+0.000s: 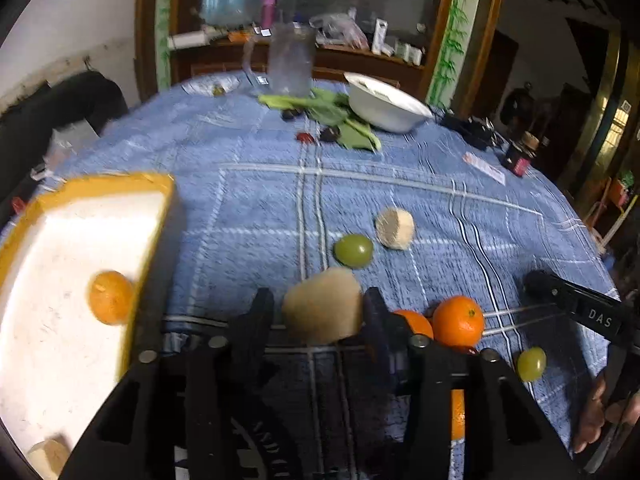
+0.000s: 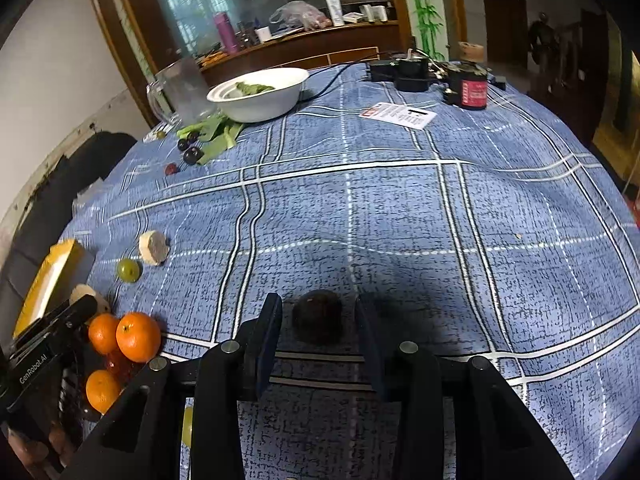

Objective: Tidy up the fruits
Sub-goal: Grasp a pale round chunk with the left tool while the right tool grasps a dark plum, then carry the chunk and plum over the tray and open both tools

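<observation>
My left gripper (image 1: 320,308) is shut on a pale beige fruit chunk (image 1: 324,304), held just above the blue cloth, right of the yellow-rimmed white tray (image 1: 100,184). The tray holds an orange (image 1: 110,298) and another beige chunk (image 1: 48,456). On the cloth lie a green grape (image 1: 354,251), a beige chunk (image 1: 395,228), two oranges (image 1: 458,321) and a second grape (image 1: 531,363). My right gripper (image 2: 318,320) stands open around a dark round fruit (image 2: 318,316) on the cloth. Oranges (image 2: 138,336) lie at its left.
At the table's far side stand a white bowl (image 1: 384,106), green leaves (image 1: 340,120), dark cherries (image 2: 192,154), a glass jug (image 1: 290,60), a dark jar (image 2: 470,88), cables and a paper card (image 2: 400,114). A cabinet stands behind.
</observation>
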Available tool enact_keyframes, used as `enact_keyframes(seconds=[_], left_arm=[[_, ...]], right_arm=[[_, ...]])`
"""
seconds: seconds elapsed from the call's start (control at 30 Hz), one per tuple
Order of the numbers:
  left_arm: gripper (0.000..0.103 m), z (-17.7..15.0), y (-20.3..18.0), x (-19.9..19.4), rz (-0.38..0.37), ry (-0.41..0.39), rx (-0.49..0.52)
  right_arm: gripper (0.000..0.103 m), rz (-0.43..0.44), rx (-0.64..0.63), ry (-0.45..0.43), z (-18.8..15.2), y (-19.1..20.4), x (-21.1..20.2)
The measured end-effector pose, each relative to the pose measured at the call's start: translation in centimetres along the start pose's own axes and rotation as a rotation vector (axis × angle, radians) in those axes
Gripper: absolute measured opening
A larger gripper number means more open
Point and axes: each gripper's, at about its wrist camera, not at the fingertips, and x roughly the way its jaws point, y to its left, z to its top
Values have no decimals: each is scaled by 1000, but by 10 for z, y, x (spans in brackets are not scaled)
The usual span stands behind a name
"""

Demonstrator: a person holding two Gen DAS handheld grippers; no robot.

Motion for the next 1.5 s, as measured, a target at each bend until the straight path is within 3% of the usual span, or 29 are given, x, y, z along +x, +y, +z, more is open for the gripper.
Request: enact_keyframes(seconds=[0.07,0.13,0.2,0.3,0.5,0.67,0.87,0.97,1.07,1.2,1.27,1.4,1.5], left_arm=[[45,0,5,1,-30,7,-30],[36,-1,6,1,-74,12,-46],[36,-2,2,0,-57,4,-28],[31,-1,-3,-2,-65,-10,-10],[31,-2,-7,-9,-75,-48,13],[31,-3,-8,-17,-81,-79,15],[31,-3,6,-35,-150,-99,-58],[32,-9,23,-62,-206,-120,-127],[32,-16,49,-91,-206,-138,-180],[32,-26,105,-128,-171,-150,-314],[32,-32,129,-141,-84,-157,-354],[32,-46,166,-157,165,-170,-380],[32,-52,183,-162,281,-169,-383]], right_arm=[[40,3,-12,1,0,2,1],[35,14,-18,1,-1,2,1],[27,9,-20,-1,-1,2,0],[27,19,-11,-8,-1,0,-2],[27,-5,-47,-70,-4,8,-15],[27,32,-2,-102,-8,10,-40],[27,78,-28,-102,-24,37,-72],[27,115,-58,-92,-29,59,-82],[27,156,-106,-84,-32,88,-86],[28,265,-170,-47,-37,141,-84],[28,315,-208,-24,-42,168,-80],[28,417,-296,45,-56,231,-68],[28,441,-381,75,-70,274,-58]])
